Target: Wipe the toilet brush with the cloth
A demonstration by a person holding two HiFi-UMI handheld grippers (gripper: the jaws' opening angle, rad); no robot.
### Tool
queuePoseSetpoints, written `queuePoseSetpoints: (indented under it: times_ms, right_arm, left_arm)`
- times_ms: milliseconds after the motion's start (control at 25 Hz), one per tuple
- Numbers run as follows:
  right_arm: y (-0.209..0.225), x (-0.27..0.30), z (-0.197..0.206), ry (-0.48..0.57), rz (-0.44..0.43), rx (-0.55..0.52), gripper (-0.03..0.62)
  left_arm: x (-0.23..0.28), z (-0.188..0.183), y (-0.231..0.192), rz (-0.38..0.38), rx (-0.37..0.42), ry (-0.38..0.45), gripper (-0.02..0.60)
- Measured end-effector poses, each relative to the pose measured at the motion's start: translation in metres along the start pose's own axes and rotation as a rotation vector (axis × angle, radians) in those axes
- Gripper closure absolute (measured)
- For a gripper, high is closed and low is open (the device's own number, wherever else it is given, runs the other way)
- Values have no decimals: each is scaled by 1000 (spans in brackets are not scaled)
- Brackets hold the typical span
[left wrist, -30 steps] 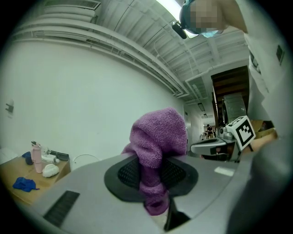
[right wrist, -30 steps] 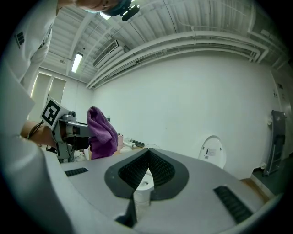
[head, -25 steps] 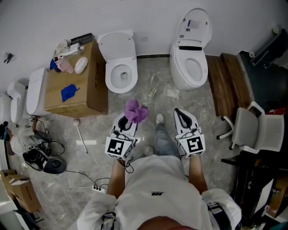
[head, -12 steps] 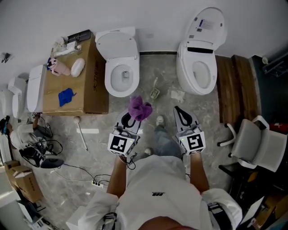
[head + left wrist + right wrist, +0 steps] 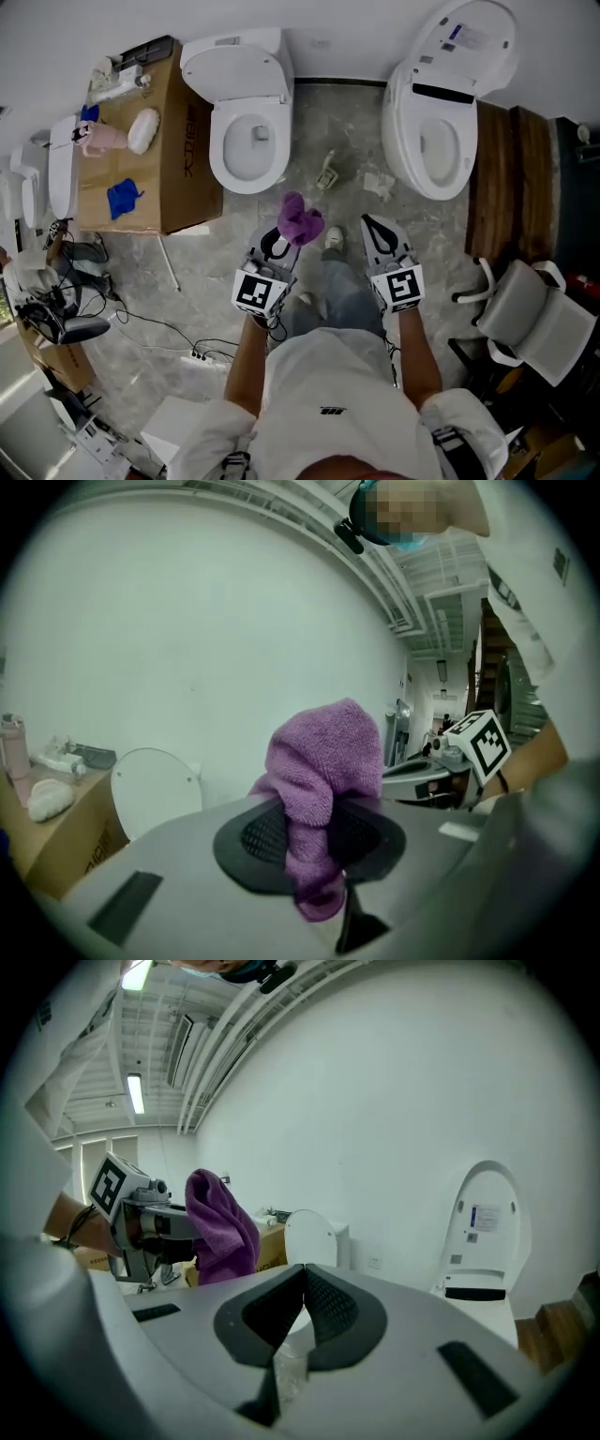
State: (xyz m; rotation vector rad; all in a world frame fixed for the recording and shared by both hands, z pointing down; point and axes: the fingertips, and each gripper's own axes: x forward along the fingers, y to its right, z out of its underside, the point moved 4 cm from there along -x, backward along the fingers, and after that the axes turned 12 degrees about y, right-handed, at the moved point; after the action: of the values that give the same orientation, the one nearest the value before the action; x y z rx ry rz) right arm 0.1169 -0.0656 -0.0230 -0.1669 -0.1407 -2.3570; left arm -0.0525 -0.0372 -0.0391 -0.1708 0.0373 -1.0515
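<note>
Grey marbled floor [image 5: 216, 253] runs to the far wall, where a white toilet [image 5: 246, 141] and a second toilet [image 5: 441, 131] stand, with a cardboard box [image 5: 178, 141] at left. A thin white stick [image 5: 170, 267] beside the box is too small to identify. The left gripper [image 5: 314, 841] clenches the purple cloth [image 5: 323, 761], which bunches beyond its pads. The right gripper [image 5: 302, 1283] is closed on nothing.

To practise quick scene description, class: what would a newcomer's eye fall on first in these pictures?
The bright purple cloth stands out first, pinched in the left gripper at the middle of the head view. Next come a white toilet beside a cardboard box at upper left and a second toilet at upper right, both with lids up against the wall. The right gripper is shut on nothing.
</note>
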Motion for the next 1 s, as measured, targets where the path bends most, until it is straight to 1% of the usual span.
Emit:
queuePoseSetpoints:
  times_ms: [120,240,440,640,880,1000]
  right_arm:
    - [12,19,34,-51,-29,4,597]
    - [26,33,72,-75,-37,4,599]
    - [41,59,138,-134,-19,24,599]
    - [46,80,206,-184,2,33,599]
    - [51,104,284,-201,31,11,597]
    - [48,111,322,-217,40,8,597]
  left_arm:
    - [17,32,-10,16,9,-45,497]
    - [32,63,-20,11,2,-72,497]
    - [52,124,-48,-10,-35,-110,497]
    - [64,191,-70,2,-47,-143,497]
    - [75,280,-87,24,-66,-157,497]
    - [74,321,-90,34,-91,-162,497]
